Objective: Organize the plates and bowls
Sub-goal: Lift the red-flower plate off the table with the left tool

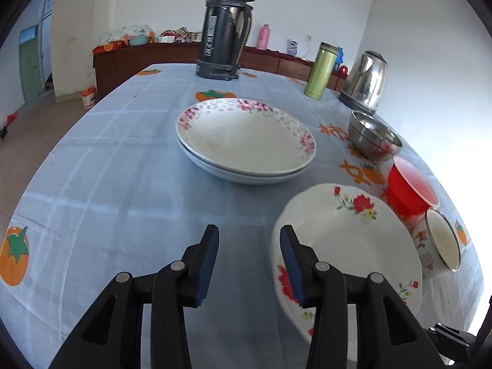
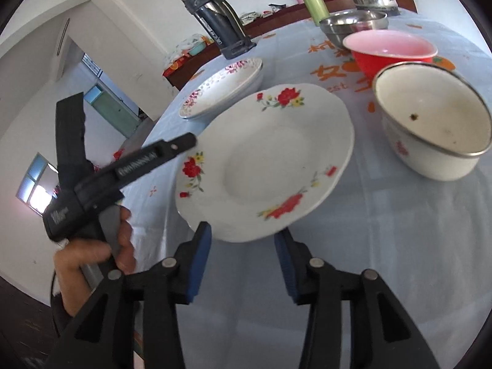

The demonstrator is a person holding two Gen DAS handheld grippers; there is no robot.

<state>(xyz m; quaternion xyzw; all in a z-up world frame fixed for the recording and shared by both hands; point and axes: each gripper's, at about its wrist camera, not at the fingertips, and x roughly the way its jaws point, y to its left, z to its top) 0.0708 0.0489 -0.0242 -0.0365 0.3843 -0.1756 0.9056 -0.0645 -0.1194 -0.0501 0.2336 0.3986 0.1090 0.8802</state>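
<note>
Two plates stacked (tablecloth lettering unreadable).

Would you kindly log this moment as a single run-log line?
left gripper: open, straddling red-flower plate rim | right gripper: open, at plate's near edge | pink-flower plates: stacked | bowls: unstacked

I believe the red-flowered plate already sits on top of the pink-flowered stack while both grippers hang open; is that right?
Not quite. In the left wrist view the red-flowered plate lies apart on the tablecloth, nearer than the pink-flowered stack. Left gripper and right gripper are indeed open.
</note>
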